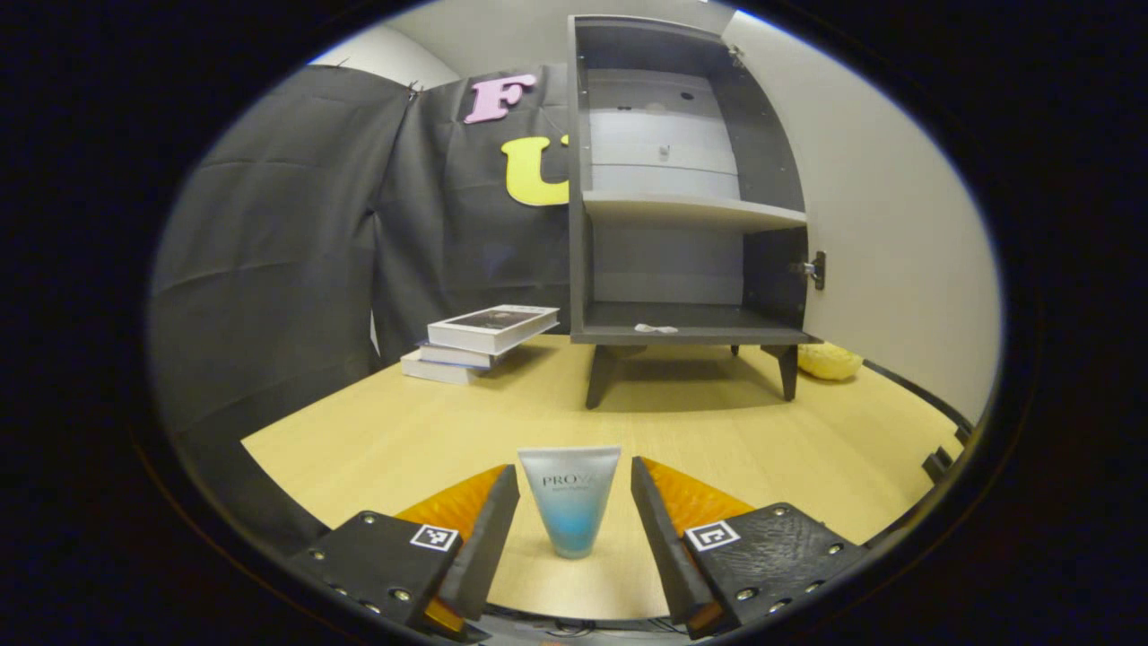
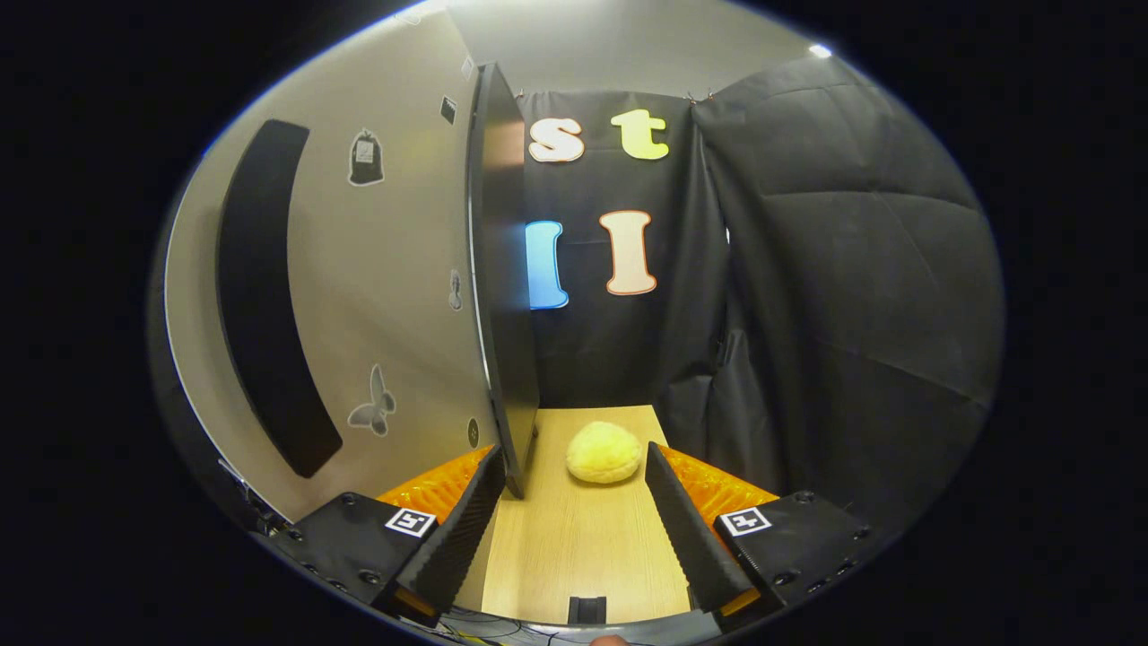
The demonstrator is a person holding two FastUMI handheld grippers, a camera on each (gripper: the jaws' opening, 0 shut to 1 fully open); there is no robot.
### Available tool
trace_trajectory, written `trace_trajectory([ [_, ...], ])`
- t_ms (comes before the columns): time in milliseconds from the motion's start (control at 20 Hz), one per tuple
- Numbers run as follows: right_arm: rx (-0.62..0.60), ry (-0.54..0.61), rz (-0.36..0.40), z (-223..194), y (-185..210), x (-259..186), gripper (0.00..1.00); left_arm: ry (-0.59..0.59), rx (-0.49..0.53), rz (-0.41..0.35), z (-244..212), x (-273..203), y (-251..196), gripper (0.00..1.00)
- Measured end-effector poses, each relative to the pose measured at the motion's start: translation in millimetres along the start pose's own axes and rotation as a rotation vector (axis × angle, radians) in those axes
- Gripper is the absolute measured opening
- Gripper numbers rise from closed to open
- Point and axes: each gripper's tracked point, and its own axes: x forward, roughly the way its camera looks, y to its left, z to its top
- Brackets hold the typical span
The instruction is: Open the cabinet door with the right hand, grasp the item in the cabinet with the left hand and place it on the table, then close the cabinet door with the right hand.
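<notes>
Standing cap-down on the table [image 1: 377, 431] between the left gripper [image 1: 574, 516]'s spread, non-touching fingers, the cosmetic tube [image 1: 571, 501] looks delivered. Cabinet [image 1: 682, 179] shelves hold no item. Next comes closing — the right gripper [image 2: 567, 507], jaws released, has the door [image 2: 502, 269]'s free edge just inside its left finger and must push it shut.
</notes>
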Motion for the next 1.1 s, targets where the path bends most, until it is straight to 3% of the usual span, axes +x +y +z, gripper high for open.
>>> trace_trajectory([
  [50, -0.002, -0.019, -0.007, 8, -2, -2, 0.96, -0.011, -0.004, -0.007, 18, -1, -1, 0.76],
  [300, 0.014, -0.092, -0.049, 40, -4, -16, 0.99, -0.123, 0.072, 0.049, 128, -14, 21, 0.76],
  [500, 0.044, -0.130, -0.078, 60, 2, -33, 0.99, -0.187, 0.030, 0.071, 201, -11, 45, 0.76],
  [900, 0.051, -0.201, -0.181, 85, 20, -80, 0.98, -0.245, 0.049, 0.057, 277, 0, 97, 0.75],
  [1000, 0.059, -0.198, -0.210, 83, 25, -85, 0.95, -0.267, 0.052, 0.050, 280, 0, 106, 0.76],
  [1100, 0.060, -0.188, -0.232, 79, 31, -87, 0.99, -0.287, 0.041, 0.030, 283, -2, 109, 0.76],
])
